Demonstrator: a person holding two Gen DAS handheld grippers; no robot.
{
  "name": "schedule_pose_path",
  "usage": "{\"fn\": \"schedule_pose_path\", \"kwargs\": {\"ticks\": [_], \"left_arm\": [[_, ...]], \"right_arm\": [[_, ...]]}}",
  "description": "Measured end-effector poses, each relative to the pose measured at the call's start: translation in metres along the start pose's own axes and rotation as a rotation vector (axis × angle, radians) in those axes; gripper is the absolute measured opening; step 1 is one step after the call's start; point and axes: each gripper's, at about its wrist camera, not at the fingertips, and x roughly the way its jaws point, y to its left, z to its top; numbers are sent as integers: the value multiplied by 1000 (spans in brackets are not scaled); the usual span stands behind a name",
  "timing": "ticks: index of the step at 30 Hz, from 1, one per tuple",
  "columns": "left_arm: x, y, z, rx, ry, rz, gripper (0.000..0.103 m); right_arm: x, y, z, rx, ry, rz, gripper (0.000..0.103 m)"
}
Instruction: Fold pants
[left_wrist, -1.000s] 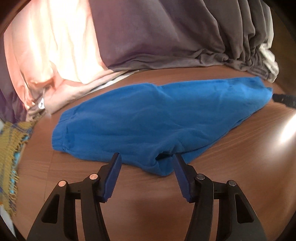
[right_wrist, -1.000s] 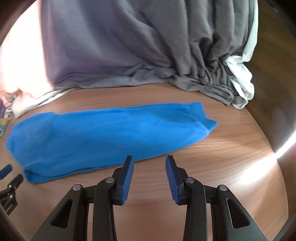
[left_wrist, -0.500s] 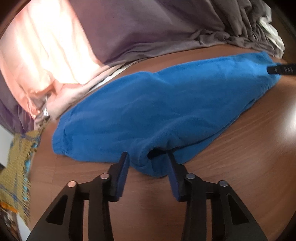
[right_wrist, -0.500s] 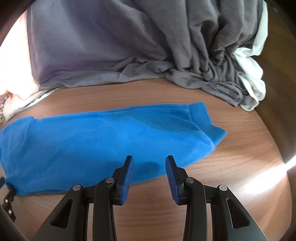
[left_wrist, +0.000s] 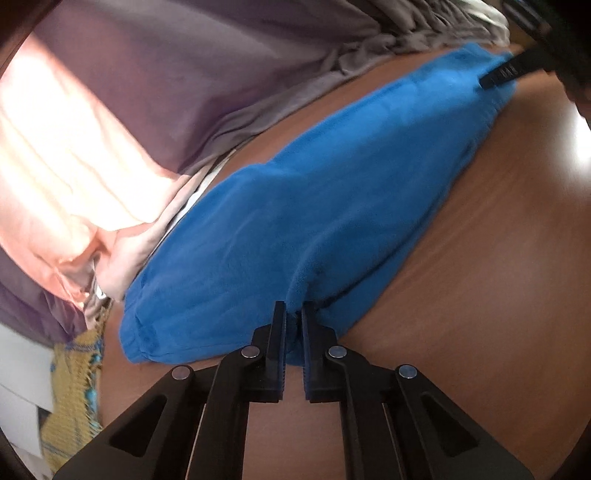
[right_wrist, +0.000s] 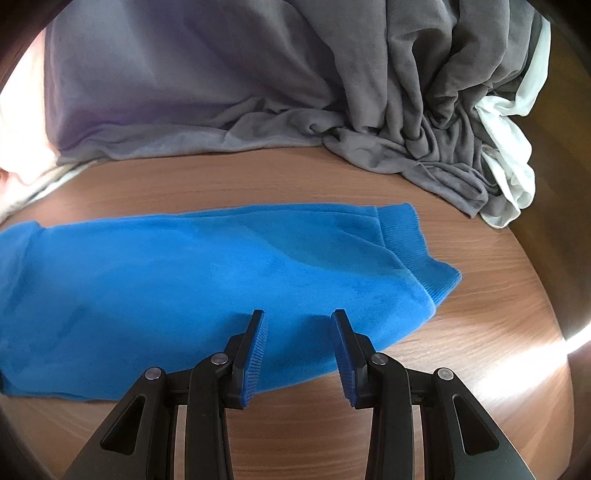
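Blue fleece pants (left_wrist: 325, 206) lie folded lengthwise on a brown wooden table (left_wrist: 498, 295). In the left wrist view my left gripper (left_wrist: 294, 317) is shut on a pinched ridge of the pants' near edge. The right wrist view shows the same pants (right_wrist: 184, 280) with ribbed cuffs (right_wrist: 413, 240) at the right end. My right gripper (right_wrist: 297, 321) hangs just over the pants' near edge, its jaws apart with blue cloth below and between them, not pinched. One finger of the right gripper (left_wrist: 506, 72) reaches in over the far end in the left view.
A heap of grey cloth (right_wrist: 258, 92) fills the back of the table, with a white garment (right_wrist: 513, 147) at its right. Sunlit pink cloth (left_wrist: 66, 166) lies at the left, a yellow woven cloth (left_wrist: 74, 387) below it. The table's (right_wrist: 480, 369) edge curves at the right.
My left gripper moved in onto the pants' near edge, rolled, and closed on a fold of it. My right gripper came forward and down over the pants, its jaws unchanged.
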Motion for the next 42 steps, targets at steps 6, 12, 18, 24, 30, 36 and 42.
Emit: {"fn": "schedule_pose_path", "kwargs": {"ticks": [6,12,18,24,30,36,42], "left_arm": [[8,-9,-4,66,35,5,9],[-2,4,1,-5,71,-23,35],[-39,11,2,-30,19,-30,40],[-72,28,25,-82,-124,-86,48],[-74,44,76,-102,-273,-272,49],[-66,38,142,-47,-394,-466,52],[-37,-4,221,100,-441,-640,52]], "right_arm": [[0,4,-5,-46,-12,-50,37],[-1,-4,-4,-19,6,-57,48],[-27,-8,-6,-1,-33,-39,57],[-57,-25,-6,67,-81,7,57],[-76,-50,-6,175,-118,38,58],[-79,-70,-9,255,-135,22,58],[-70,-87,-11,360,-163,1,58]]}}
